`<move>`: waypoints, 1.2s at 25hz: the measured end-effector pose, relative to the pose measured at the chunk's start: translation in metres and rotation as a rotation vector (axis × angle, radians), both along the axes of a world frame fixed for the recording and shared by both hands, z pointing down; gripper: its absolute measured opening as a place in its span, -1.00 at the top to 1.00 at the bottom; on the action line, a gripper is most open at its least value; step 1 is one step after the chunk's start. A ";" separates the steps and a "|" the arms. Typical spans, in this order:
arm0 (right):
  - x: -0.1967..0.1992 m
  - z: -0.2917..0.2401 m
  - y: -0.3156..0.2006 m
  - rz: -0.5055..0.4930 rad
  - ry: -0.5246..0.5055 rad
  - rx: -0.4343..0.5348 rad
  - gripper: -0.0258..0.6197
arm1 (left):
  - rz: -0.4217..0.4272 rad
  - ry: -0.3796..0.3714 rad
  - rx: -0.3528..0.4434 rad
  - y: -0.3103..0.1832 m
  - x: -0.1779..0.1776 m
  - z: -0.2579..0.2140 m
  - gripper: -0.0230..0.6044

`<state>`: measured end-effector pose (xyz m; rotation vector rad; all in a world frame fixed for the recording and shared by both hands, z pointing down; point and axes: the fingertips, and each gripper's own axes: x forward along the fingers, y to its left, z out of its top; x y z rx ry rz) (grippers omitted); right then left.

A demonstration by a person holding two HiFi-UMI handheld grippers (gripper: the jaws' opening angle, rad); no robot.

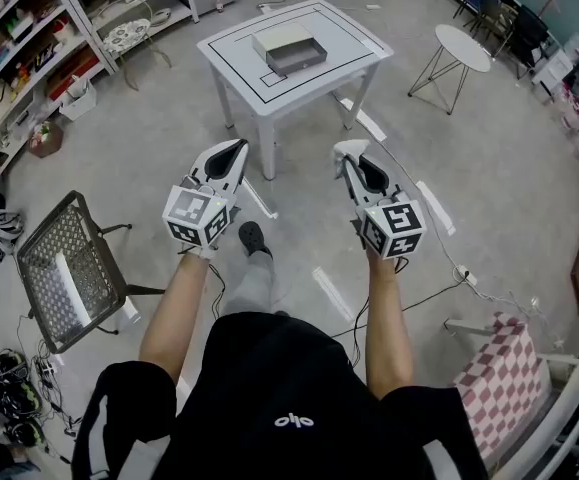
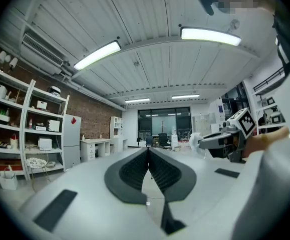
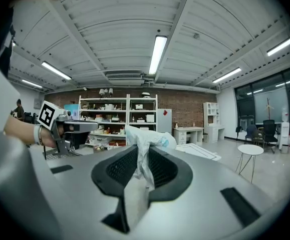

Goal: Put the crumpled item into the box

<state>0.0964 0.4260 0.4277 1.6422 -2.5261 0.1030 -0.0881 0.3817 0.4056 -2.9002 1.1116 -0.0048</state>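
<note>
Right gripper [image 3: 143, 153]: jaws closed on the crumpled item [image 3: 147, 135], a pale wad pinched by a thin fold, its bulk standing beyond the tips. Left gripper [image 2: 148, 155]: jaws together, nothing between them. The box [image 1: 289, 50] sits on the table [image 1: 237, 66], well ahead of both grippers. Risk, as judged: the wad may slip from that narrow pinch during the carry, or spring back out over the box's low wall if released too high. Count: one crumpled item, one box, one table, two grippers.
</note>
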 end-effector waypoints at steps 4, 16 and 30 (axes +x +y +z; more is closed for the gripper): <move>0.001 0.004 -0.053 0.011 0.015 -0.010 0.68 | 0.021 0.010 -0.009 -0.058 0.004 0.006 0.90; -0.014 -0.007 -0.265 0.054 0.033 -0.039 0.68 | 0.086 0.019 -0.037 -0.273 0.000 0.005 0.90; -0.035 0.001 -0.420 0.071 0.031 -0.076 0.69 | 0.106 0.024 -0.090 -0.428 -0.019 0.022 0.90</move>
